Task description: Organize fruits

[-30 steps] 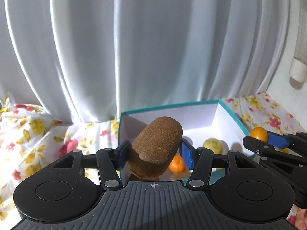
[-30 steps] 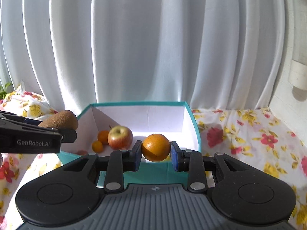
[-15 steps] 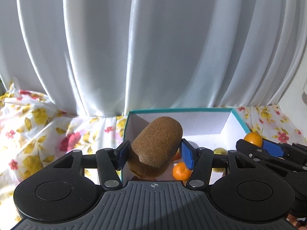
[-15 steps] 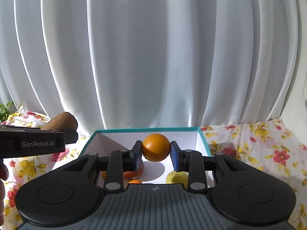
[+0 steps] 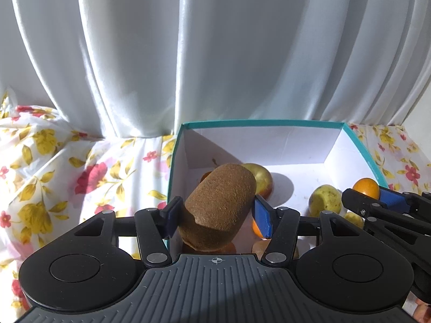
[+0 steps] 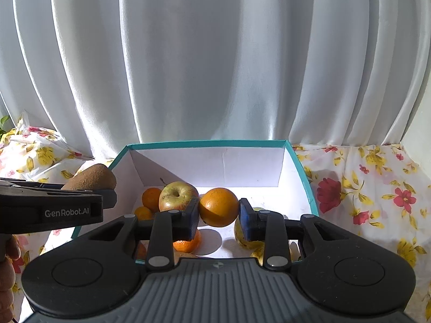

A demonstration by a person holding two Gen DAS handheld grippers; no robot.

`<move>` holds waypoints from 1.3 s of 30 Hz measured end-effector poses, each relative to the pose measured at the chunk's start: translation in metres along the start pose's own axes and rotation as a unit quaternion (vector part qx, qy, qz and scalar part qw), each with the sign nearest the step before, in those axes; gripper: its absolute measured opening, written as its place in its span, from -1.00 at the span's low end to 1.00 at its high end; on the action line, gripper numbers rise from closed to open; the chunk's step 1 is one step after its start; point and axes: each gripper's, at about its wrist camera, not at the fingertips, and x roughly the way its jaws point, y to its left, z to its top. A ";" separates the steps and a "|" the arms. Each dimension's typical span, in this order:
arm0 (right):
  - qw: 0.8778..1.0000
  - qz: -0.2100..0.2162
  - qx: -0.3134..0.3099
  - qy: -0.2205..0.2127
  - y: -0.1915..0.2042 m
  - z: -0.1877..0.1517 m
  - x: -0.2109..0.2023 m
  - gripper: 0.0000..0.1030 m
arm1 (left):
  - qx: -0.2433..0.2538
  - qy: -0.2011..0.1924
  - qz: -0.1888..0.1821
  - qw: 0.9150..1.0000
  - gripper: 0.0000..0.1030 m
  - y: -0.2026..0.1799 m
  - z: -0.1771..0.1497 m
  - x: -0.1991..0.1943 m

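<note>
Left gripper [image 5: 215, 215]: its two blue pads squeeze the kiwi [image 5: 219, 206] from both sides. It sits over the near left corner of the box [image 5: 296, 122].
Kiwi: brown and fuzzy, tilted, with its far end sticking out past the pads. Its near end hangs down between the fingers. From the right camera it shows at the left, by the box's left wall [image 6: 89, 176].
Right gripper [image 6: 218, 216]: its pads are clamped tight on the orange [image 6: 218, 207]. It is over the near middle of the box.
Orange: round, held right between the two pads, above the box floor. From the left camera it peeks out at the far right [image 5: 366, 187].
Box: white inside with a teal rim, open on top, on a flowery cloth [image 6: 377, 193].
Apple [image 6: 176, 195]: in the box, left of the held orange, stem dimple up.
Small oranges: two at the far left of the box, beside the apple [image 6: 151, 197], and one on the floor under the right gripper's left finger [image 6: 188, 243].
Yellow fruit [image 5: 326, 200]: lies on the box floor at the right side.
Curtain [image 6: 215, 53]: white, hangs just behind the box.
</note>
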 end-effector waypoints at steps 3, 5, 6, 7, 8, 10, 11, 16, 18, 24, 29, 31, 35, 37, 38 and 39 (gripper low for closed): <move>1.000 -0.001 -0.002 0.007 -0.001 0.000 0.007 -0.41 | 0.003 0.009 0.001 1.000 0.19 -0.001 -0.001 0.007; 1.000 -0.002 -0.004 0.013 -0.001 -0.001 0.012 -0.41 | 0.006 0.016 0.002 1.000 0.19 -0.002 -0.002 0.011; 1.000 -0.003 -0.005 0.016 -0.001 -0.002 0.014 -0.41 | 0.007 0.019 0.003 1.000 0.19 -0.002 -0.003 0.013; 1.000 -0.004 -0.005 0.020 -0.002 -0.002 0.016 -0.41 | 0.008 0.023 0.003 1.000 0.19 -0.003 -0.004 0.015; 1.000 -0.004 -0.006 0.023 -0.002 -0.003 0.018 -0.41 | 0.009 0.026 0.003 1.000 0.19 -0.003 -0.005 0.017; 1.000 -0.006 -0.007 0.026 -0.002 -0.004 0.022 -0.41 | 0.011 0.030 0.003 0.999 0.19 -0.004 -0.006 0.021; 1.000 -0.007 -0.009 0.028 -0.002 -0.005 0.024 -0.41 | 0.012 0.033 0.004 0.999 0.19 -0.005 -0.006 0.023; 0.999 -0.009 -0.015 0.038 -0.002 -0.007 0.034 -0.41 | 0.014 0.045 0.010 0.999 0.19 -0.006 -0.008 0.033; 0.999 -0.012 -0.016 0.042 -0.002 -0.008 0.037 -0.41 | 0.016 0.051 0.011 0.998 0.20 -0.007 -0.009 0.036; 0.998 -0.019 -0.019 0.049 -0.004 -0.011 0.043 -0.39 | 0.033 0.037 0.016 0.999 0.25 -0.012 -0.012 0.035; 0.999 -0.029 -0.012 0.040 -0.006 -0.012 0.038 0.27 | 0.027 0.022 0.018 0.999 0.55 -0.007 -0.012 0.023; 0.999 -0.032 -0.004 0.029 -0.008 -0.013 0.030 0.69 | 0.025 0.015 0.020 0.999 0.60 -0.005 -0.013 0.016; 0.999 -0.037 0.015 0.006 -0.014 -0.018 0.013 1.00 | 0.030 -0.005 0.009 1.000 0.73 -0.001 -0.018 -0.002; 0.999 -0.037 0.019 0.004 -0.015 -0.022 0.006 1.00 | 0.030 -0.010 0.012 0.999 0.77 -0.001 -0.022 -0.010; 0.999 -0.039 0.020 0.005 -0.015 -0.024 0.002 1.00 | 0.031 -0.011 0.012 0.999 0.77 0.000 -0.023 -0.013; 0.999 -0.043 0.020 0.006 -0.014 -0.026 -0.001 1.00 | 0.031 -0.010 0.013 0.999 0.78 0.000 -0.025 -0.015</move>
